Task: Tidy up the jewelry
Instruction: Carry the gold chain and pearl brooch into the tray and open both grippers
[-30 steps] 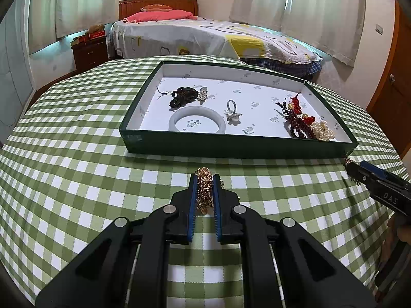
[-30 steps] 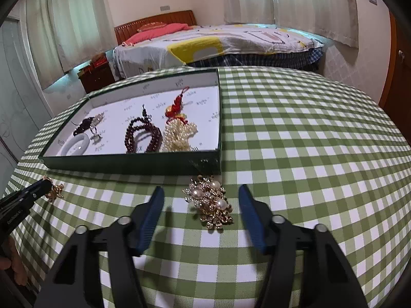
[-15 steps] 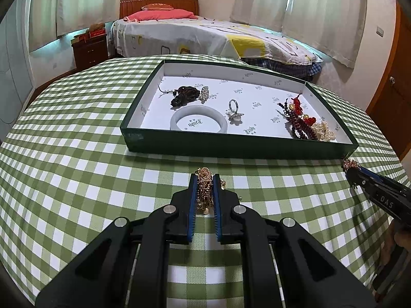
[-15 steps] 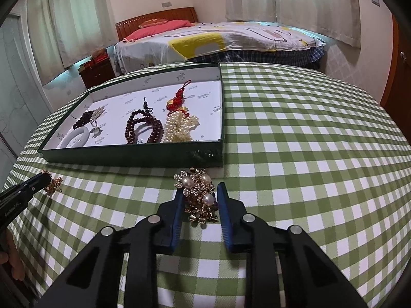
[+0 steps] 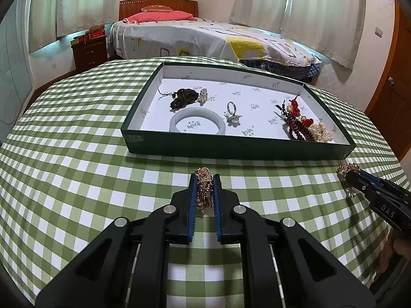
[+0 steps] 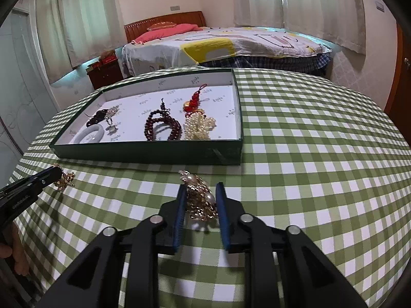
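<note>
Since a second ago our right gripper (image 6: 201,201) clamped the pearl brooch (image 6: 199,197); left gripper (image 5: 204,192) grips gold chain (image 5: 204,191), both before tray (image 5: 231,150). Loose strands may snag its wall.

bedroom background behind my work surface

i'm looking across a green-and-white checked tablecloth (image 5: 77,169) toward a bed (image 5: 205,38) that is sitting beyond the far edge, with a patterned white, yellow and grey cover and a red pillow (image 5: 159,16) lying against a wooden headboard (image 5: 156,2). a dark wooden nightstand (image 5: 90,51) is standing just beside the bed, pale curtains (image 6: 321,2) are hanging along the walls, and a wooden door (image 5: 395,95) is showing at the right edge.
</note>
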A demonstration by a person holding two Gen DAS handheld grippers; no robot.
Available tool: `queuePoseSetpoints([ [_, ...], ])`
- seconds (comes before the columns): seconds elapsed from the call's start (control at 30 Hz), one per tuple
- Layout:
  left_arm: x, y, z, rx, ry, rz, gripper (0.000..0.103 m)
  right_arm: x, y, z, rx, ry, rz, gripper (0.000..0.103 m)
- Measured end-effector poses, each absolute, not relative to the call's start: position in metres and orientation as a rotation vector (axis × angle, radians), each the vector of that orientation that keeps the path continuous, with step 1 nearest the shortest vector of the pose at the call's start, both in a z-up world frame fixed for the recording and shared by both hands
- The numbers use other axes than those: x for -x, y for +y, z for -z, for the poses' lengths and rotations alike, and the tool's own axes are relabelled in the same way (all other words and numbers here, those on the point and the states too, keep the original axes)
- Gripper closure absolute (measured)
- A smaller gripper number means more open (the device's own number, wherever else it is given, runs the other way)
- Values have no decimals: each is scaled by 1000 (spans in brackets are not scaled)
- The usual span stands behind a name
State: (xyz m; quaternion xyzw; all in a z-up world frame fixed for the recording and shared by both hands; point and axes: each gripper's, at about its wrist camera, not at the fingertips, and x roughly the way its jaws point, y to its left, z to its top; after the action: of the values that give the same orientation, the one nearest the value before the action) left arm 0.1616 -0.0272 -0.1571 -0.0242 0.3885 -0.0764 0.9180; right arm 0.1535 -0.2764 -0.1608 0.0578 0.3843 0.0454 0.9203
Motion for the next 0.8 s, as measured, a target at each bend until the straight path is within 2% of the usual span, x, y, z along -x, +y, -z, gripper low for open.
queuePoseSetpoints([
  [0.8, -153, -29, 141, 50, 767, 171, 91, -145, -270, 143, -111, 734, -113, 80],
])
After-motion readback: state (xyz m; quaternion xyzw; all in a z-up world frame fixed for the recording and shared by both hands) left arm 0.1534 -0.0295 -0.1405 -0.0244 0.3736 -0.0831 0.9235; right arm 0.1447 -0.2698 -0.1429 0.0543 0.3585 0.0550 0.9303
